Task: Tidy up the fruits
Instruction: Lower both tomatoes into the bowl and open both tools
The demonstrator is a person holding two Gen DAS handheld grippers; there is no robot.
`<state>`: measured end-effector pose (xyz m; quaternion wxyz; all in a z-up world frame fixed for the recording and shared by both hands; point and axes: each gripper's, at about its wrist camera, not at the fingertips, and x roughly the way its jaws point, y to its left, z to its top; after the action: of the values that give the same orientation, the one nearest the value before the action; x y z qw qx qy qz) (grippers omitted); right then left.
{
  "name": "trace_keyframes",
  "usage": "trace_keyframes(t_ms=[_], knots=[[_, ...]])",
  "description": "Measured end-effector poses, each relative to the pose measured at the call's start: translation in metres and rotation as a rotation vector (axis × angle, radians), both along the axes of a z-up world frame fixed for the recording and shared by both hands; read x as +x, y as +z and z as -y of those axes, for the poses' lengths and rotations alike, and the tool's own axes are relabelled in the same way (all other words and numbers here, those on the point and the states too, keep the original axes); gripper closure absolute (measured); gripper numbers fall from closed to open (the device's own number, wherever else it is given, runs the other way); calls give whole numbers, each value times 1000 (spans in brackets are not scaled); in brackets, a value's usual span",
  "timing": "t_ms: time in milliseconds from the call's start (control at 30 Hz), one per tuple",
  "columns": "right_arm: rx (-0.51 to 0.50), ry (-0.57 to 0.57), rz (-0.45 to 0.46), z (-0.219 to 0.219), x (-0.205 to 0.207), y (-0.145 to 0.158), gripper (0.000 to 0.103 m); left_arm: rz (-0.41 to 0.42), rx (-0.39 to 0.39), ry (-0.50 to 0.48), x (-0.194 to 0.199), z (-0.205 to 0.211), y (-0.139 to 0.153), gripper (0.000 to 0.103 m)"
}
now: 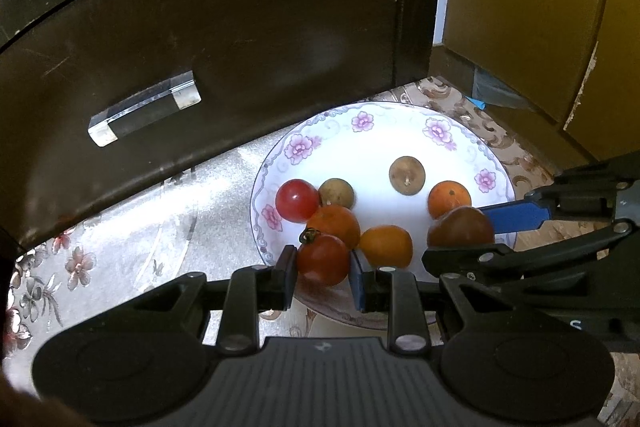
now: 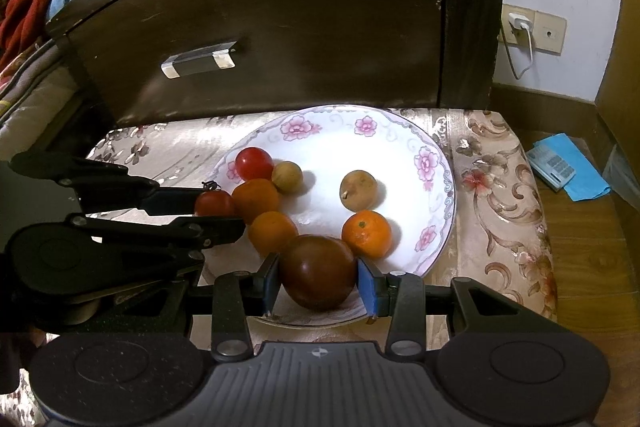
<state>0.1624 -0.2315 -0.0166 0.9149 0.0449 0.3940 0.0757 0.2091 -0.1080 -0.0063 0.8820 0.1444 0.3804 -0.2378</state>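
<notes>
A white plate with pink flowers on its rim (image 1: 362, 121) (image 2: 366, 126) holds several fruits. My left gripper (image 1: 322, 277) is shut on a small red tomato with a stem (image 1: 323, 259) (image 2: 214, 203) at the plate's near left rim. My right gripper (image 2: 318, 281) is shut on a large dark red tomato (image 2: 318, 271) (image 1: 460, 227) at the near rim. Also on the plate lie another red tomato (image 1: 297, 200) (image 2: 254, 163), three small oranges (image 1: 387, 245) (image 2: 367, 233) and two brown round fruits (image 1: 407, 175) (image 2: 359, 190).
The plate rests on a floral tablecloth (image 2: 496, 187). A dark cabinet door with a clear handle (image 1: 146, 109) (image 2: 199, 61) stands close behind it. A yellow cabinet (image 1: 528, 7) is at the right. A blue packet (image 2: 568, 167) lies on the wooden floor.
</notes>
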Motion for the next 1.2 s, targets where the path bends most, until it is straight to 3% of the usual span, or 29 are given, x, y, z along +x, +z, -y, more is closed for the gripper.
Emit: trace_keyframes(t_ms=[267,533,933,1200], knots=[[-11,-2,7,-1,0,2,65,8,3,25,-3,-1,4,65],[-8,-11,33,1,-4,9,53,16,-5,72,-5,-10,15,57],[-4,-24,51,3,-6,13,51,16,2,73,-5,-11,14,56],[2,-26,63,3,-9,16,50,22,-12,99,-7,-17,17,50]])
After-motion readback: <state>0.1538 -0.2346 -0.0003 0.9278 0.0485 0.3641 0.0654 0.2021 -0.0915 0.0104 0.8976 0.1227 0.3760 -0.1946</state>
